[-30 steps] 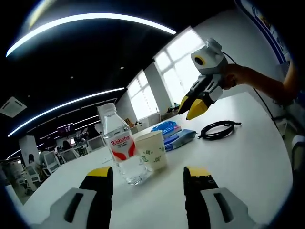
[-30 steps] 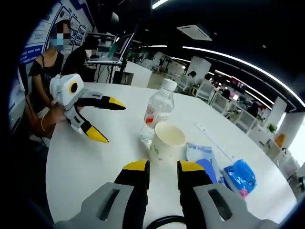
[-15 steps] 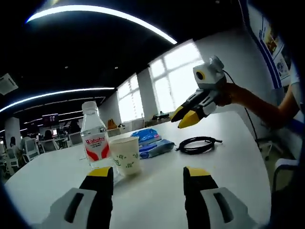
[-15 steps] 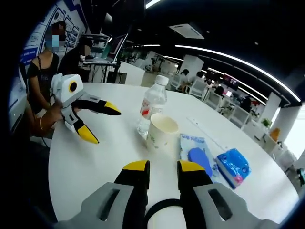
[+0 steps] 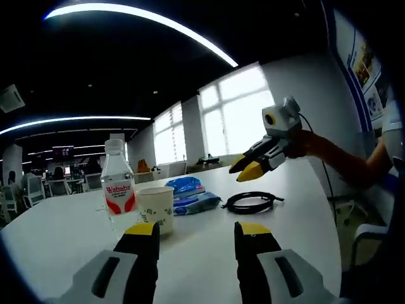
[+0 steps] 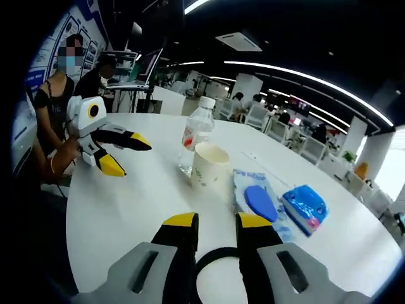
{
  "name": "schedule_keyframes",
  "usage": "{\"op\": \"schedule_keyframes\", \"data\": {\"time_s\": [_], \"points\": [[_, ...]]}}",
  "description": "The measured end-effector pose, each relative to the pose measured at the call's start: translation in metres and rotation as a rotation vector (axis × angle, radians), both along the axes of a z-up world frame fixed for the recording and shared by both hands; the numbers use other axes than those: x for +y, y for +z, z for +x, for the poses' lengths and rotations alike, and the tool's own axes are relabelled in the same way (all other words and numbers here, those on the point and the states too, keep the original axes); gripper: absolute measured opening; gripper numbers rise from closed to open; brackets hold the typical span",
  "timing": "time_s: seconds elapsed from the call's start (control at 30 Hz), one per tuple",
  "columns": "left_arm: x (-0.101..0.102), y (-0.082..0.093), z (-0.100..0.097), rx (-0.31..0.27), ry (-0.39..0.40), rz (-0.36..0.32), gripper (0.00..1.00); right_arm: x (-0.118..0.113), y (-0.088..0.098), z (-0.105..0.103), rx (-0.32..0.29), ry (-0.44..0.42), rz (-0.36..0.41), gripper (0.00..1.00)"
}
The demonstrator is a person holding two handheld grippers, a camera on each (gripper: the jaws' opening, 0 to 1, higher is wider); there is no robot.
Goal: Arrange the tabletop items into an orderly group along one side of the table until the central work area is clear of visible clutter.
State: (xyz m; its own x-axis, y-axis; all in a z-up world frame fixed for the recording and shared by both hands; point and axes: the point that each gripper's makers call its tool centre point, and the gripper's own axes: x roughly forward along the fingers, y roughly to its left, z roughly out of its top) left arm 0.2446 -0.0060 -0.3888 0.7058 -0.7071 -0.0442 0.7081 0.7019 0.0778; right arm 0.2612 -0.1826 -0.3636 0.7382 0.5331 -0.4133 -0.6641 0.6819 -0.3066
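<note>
Surface: a white round surface (image 5: 297,209) carries all the things; in the right gripper view its bare part (image 6: 120,202) spreads across the lower left of the frame.
Water bottle: a clear plastic water bottle (image 5: 118,188) with a red and white label stands upright at left of centre in the left gripper view; in the right gripper view it (image 6: 193,137) stands above centre.
Paper cup: a white paper cup (image 5: 155,209) stands upright just beside the bottle, on its right in the left gripper view; in the right gripper view the cup (image 6: 209,170) sits at centre, in front of the bottle, its mouth up.
Wipes pack: a flat pale blue pack with a blue lid (image 6: 257,200) lies right of the cup; in the left gripper view it (image 5: 199,202) lies at centre.
Blue packet: a bright blue packet (image 6: 305,208) lies just right of the wipes pack; in the left gripper view it (image 5: 185,185) sits behind the pack.
Cable: a coiled black cable (image 5: 252,202) lies right of centre on the surface; in the right gripper view its loop (image 6: 216,266) shows between the jaws at bottom centre.
Left gripper: left gripper (image 5: 192,235), jaws spread apart and empty, at the bottom of its own view; also seen at left (image 6: 124,154), held above the surface.
Right gripper: right gripper (image 6: 216,221), jaws nearly together over the cable loop, whether they grip it I cannot tell; seen too at upper right (image 5: 245,169), above the cable.
Bystanders: two people (image 6: 57,101) sit at upper left of the right gripper view.
</note>
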Motion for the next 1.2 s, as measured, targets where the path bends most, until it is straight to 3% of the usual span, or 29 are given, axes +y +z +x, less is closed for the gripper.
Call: {"op": "schedule_keyframes", "data": {"time_s": [0.17, 0.47, 0.8, 1.2], "points": [[-0.009, 0.001, -0.004, -0.017, -0.022, 0.001, 0.48, -0.013, -0.005, -0.005, 0.005, -0.022, -0.003, 0.22], [-0.032, -0.007, -0.011, 0.006, -0.066, 0.031, 0.49, -0.033, -0.011, -0.012, 0.014, -0.055, 0.007, 0.22], [-0.045, -0.002, -0.014, 0.002, -0.087, 0.010, 0.49, -0.055, -0.019, -0.017, 0.024, -0.097, 0.025, 0.22], [-0.055, -0.006, -0.019, -0.014, -0.115, 0.040, 0.49, -0.076, -0.031, -0.020, 0.049, -0.156, 0.040, 0.22]]}}
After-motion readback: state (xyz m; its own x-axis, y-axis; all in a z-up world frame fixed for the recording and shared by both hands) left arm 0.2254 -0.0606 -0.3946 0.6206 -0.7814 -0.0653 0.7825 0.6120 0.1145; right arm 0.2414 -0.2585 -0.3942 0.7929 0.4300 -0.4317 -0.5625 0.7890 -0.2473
